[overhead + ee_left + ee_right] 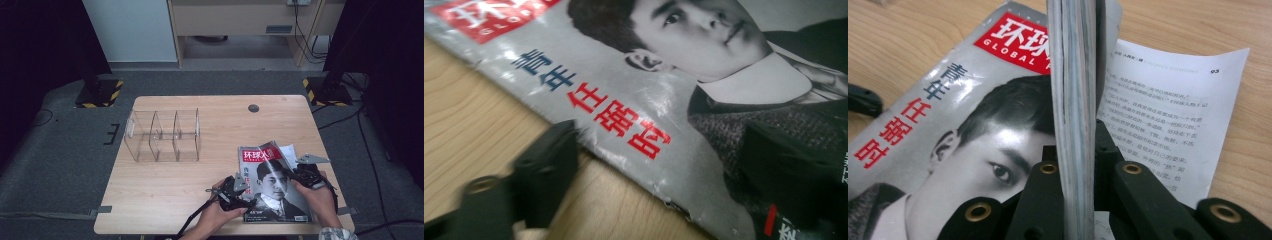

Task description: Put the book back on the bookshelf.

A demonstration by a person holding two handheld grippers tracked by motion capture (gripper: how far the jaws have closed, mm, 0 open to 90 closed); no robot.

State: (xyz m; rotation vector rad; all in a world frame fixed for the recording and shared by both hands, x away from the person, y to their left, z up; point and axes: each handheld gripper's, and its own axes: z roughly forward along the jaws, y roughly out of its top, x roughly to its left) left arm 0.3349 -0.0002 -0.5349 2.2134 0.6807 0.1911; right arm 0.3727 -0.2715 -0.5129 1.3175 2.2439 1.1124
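A magazine (270,185) with a red title block and a man's portrait on its cover lies at the front right of the wooden table (165,185). My right gripper (295,173) is shut on a thick bunch of its pages at the right side. In the right gripper view this bunch (1075,100) stands edge-on between the jaws of the right gripper (1078,157), above a loose text page (1168,105). My left gripper (244,190) is open at the magazine's left edge. In the left gripper view, one jaw rests on the wood and the other over the cover (649,100).
A clear plastic organizer (162,136) with three compartments stands at the back left of the table. A round cable hole (253,108) sits near the far edge. Striped stand bases (100,92) rest on the floor beyond the corners.
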